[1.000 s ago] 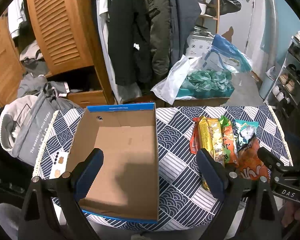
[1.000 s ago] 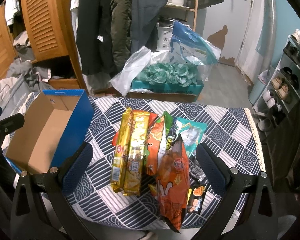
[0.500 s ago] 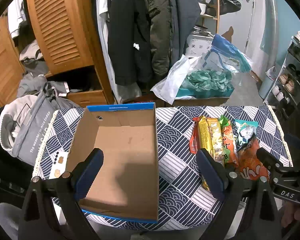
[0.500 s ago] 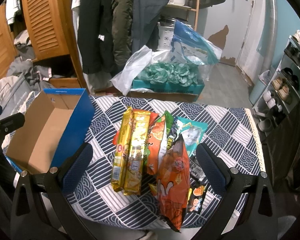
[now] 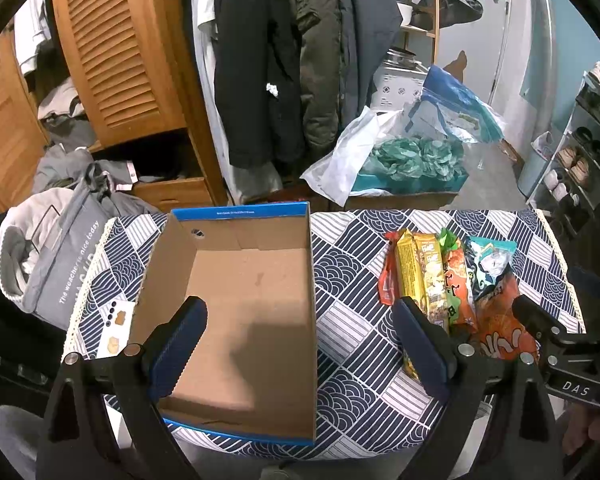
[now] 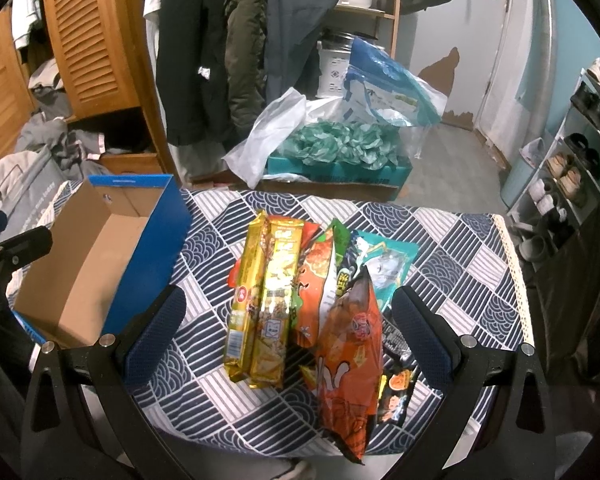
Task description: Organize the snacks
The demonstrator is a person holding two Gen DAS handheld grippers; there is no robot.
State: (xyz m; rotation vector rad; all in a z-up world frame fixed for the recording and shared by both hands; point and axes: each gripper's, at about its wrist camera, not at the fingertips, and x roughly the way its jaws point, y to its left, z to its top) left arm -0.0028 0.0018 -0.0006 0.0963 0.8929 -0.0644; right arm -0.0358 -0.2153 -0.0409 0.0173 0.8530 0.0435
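Lying bare between the open left tongs (image 5: 300, 340): brown cardboard box (image 5: 244, 280) floor. Blocking beneath the right tongs (image 6: 288, 332): overlapping foil snack packets (image 6: 316, 300).

"DAS" on the right gripper (image 5: 572, 360), "The weather is nice today" on the grey bag (image 5: 66, 264)

Open box and snack packets on a patterned table

The left gripper (image 5: 300, 332) hangs wide open over the empty cardboard box (image 5: 240, 304); snack packets (image 5: 448, 280) lie together to its right on the tablecloth (image 5: 352, 280).
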